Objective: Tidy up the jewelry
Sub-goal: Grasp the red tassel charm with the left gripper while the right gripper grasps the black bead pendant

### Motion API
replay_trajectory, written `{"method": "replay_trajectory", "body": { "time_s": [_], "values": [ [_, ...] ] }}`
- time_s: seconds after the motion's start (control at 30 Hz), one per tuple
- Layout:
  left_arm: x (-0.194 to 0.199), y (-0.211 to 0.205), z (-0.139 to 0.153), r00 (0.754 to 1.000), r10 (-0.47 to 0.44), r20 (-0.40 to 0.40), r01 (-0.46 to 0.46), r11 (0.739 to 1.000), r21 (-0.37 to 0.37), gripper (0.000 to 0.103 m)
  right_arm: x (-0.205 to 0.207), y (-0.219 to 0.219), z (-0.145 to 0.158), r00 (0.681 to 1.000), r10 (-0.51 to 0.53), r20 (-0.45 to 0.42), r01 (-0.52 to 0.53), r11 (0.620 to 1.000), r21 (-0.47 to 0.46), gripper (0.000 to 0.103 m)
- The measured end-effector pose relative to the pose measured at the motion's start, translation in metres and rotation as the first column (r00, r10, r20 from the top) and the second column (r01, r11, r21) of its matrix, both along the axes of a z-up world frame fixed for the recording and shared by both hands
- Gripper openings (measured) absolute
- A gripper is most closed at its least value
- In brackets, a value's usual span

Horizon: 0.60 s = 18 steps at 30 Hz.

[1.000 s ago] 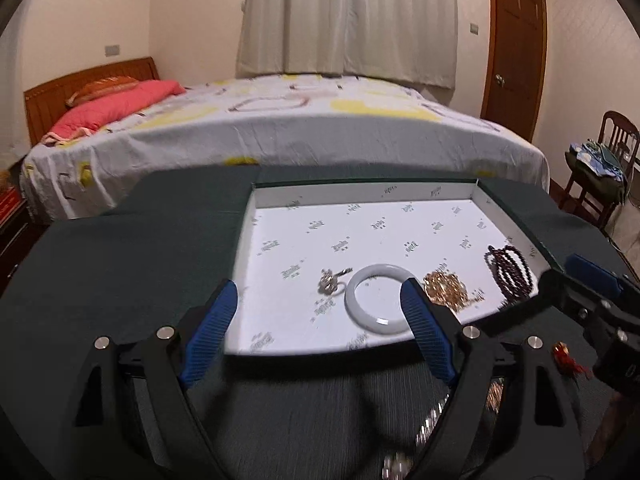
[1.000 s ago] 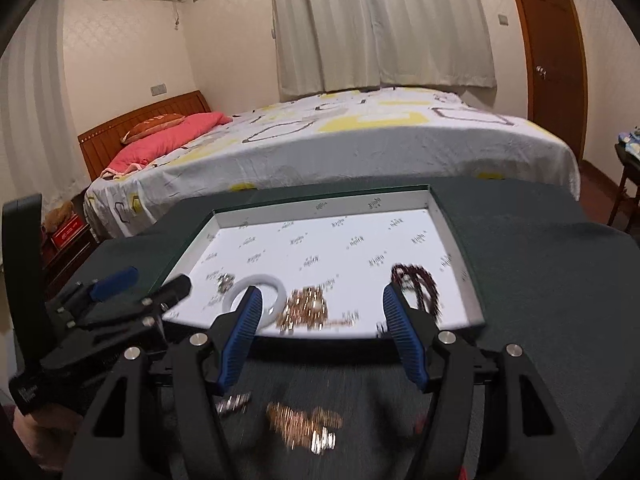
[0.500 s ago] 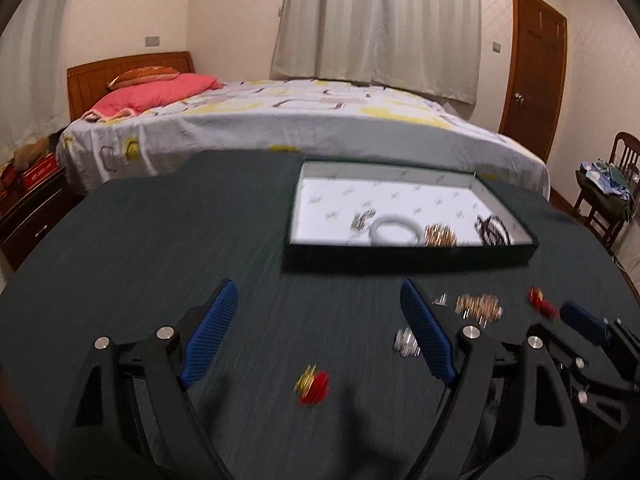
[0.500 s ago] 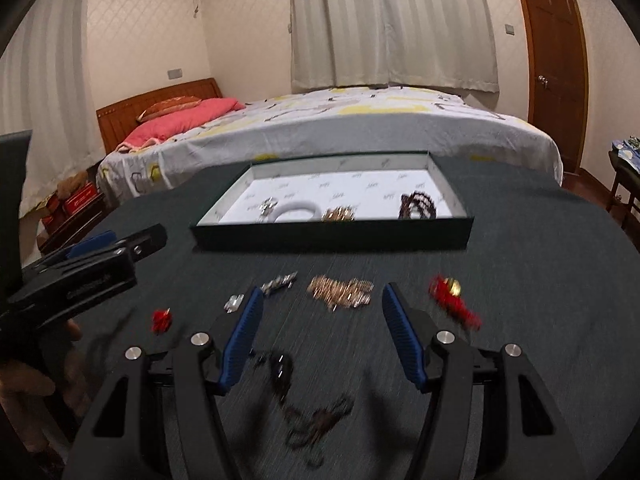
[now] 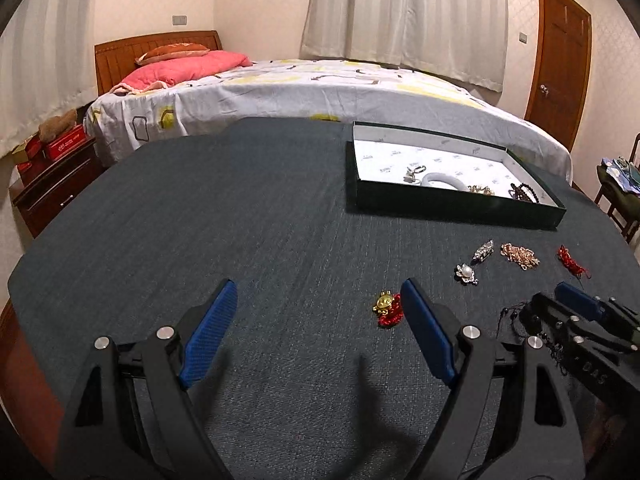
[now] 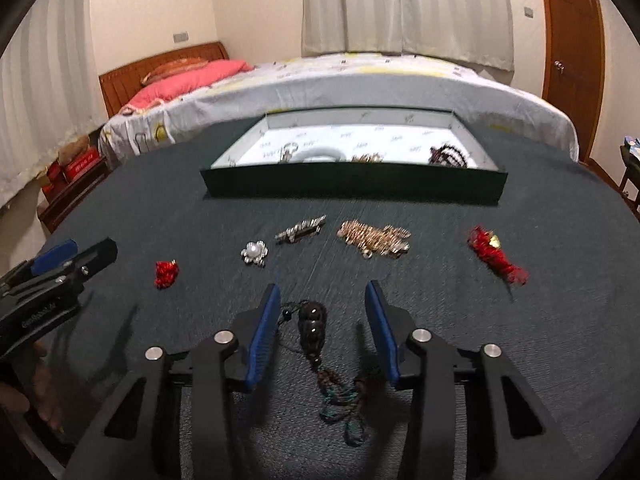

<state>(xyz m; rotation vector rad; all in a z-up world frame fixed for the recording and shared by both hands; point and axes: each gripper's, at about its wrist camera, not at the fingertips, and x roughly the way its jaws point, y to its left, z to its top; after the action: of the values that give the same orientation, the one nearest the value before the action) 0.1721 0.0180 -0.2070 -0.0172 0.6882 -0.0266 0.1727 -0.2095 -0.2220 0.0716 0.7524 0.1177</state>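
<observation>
A dark pendant (image 6: pixel 313 326) is framed by the wide-spread right gripper (image 6: pixel 322 300) (left gripper (image 5: pixel 316 300) likewise wide, empty), brooches (image 6: pixel 301 230) and box (image 6: pixel 354 189) lying beyond.

Table cloth (image 5: pixel 240 220): dark teal-grey, finely ribbed. Box (image 5: pixel 448 204): dark green walls, white lining with small grey printed marks; bangle (image 5: pixel 444 180) white, beads (image 5: pixel 524 194) dark red. Loose pieces: pearl brooch (image 6: pixel 254 253) silver and white, chain (image 6: pixel 376 238) rose-gold, two charms (image 6: pixel 166 273) red, pendant (image 6: pixel 313 328) black; pads (image 6: pixel 262 336) blue.
</observation>
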Motion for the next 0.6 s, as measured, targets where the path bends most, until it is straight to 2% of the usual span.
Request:
{"method": "replay_trajectory", "body": {
  "time_s": [0.13,0.23,0.37,0.6],
  "values": [
    [0.000,-0.003,-0.005,1.000,-0.017,-0.013,0.017,1.000,0.005,0.082,0.005,0.005,-0.008,0.998,0.016,-0.060,-0.016,1.000,-0.005,0.034],
    [0.001,-0.007,-0.008,0.999,-0.027,-0.022,0.027,1.000,0.008,0.082,0.005,0.004,-0.011,0.996,0.024,-0.082,-0.024,1.000,0.003,0.018],
    [0.002,-0.012,-0.012,0.999,-0.040,-0.030,0.040,0.999,0.007,0.082,-0.002,0.000,-0.009,0.997,0.029,-0.076,-0.028,0.999,0.015,0.018],
    [0.009,-0.033,-0.020,0.995,-0.093,-0.045,0.094,0.995,0.019,0.082,-0.013,-0.019,0.009,1.000,0.004,-0.015,-0.004,1.000,0.019,0.018]
  ]
}}
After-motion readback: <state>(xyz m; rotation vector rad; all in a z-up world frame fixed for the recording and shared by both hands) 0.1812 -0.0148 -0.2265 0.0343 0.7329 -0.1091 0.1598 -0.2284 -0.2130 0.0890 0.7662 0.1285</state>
